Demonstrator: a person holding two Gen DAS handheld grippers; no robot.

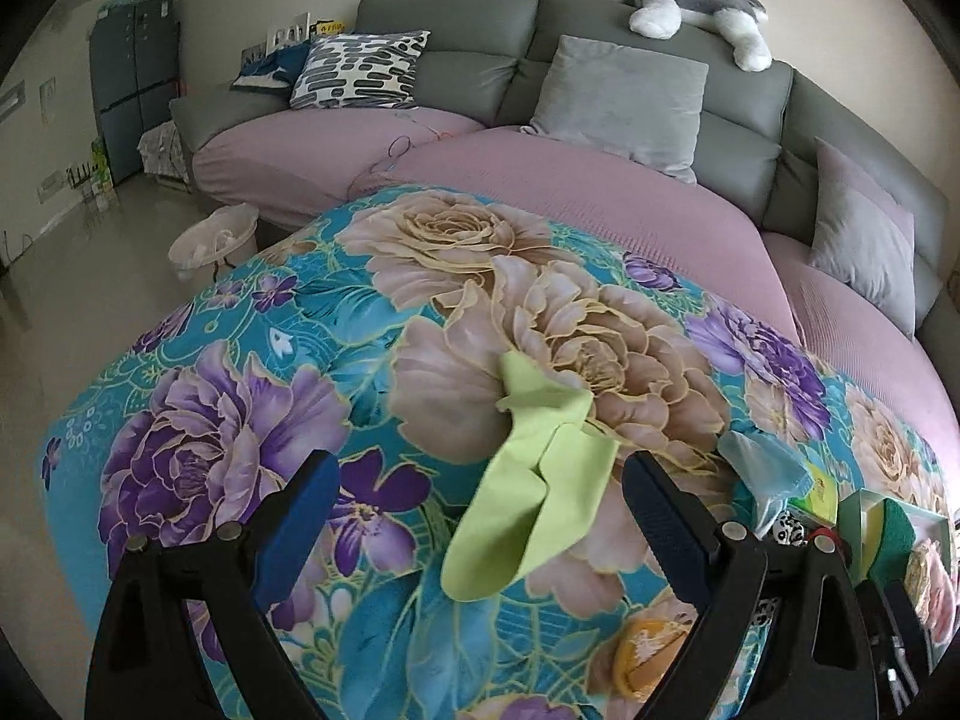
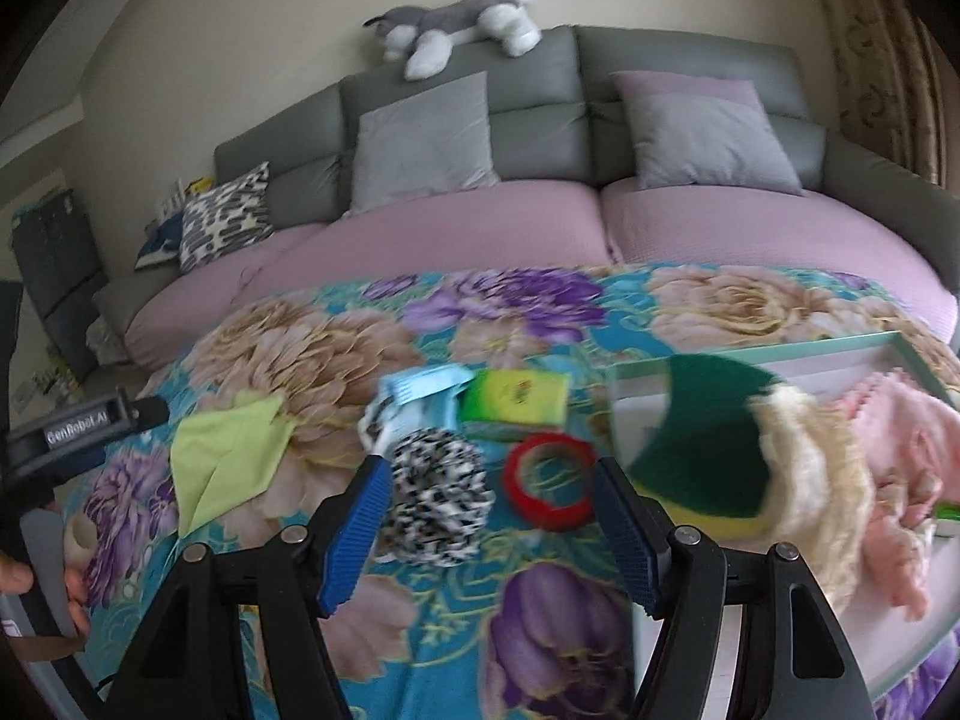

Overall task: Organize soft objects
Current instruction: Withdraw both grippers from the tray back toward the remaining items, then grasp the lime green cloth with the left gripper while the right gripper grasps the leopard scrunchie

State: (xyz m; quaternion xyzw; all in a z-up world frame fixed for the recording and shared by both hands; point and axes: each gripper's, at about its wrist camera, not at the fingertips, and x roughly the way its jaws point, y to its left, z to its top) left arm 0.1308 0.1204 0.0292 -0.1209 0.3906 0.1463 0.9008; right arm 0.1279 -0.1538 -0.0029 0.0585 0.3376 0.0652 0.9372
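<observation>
A crumpled lime-green cloth (image 1: 534,486) lies on the floral blanket (image 1: 240,360), between the fingers of my open left gripper (image 1: 474,516); it also shows in the right wrist view (image 2: 225,456). My right gripper (image 2: 489,516) is open and empty above a black-and-white fluffy scrunchie (image 2: 435,495) and a red tape ring (image 2: 549,489). A light-blue cloth (image 2: 420,399) and a green packet (image 2: 516,402) lie behind them. To the right a pale box (image 2: 780,345) holds a green-and-yellow sponge (image 2: 702,456), a cream fluffy item (image 2: 816,480) and a pink plush cloth (image 2: 900,468).
A grey sofa (image 2: 540,114) with pink seat covers and several cushions stands behind the blanket. A plush husky (image 2: 456,27) lies on its backrest. A white bin (image 1: 213,240) stands on the floor at left. The left gripper body (image 2: 66,426) shows at the right view's left edge.
</observation>
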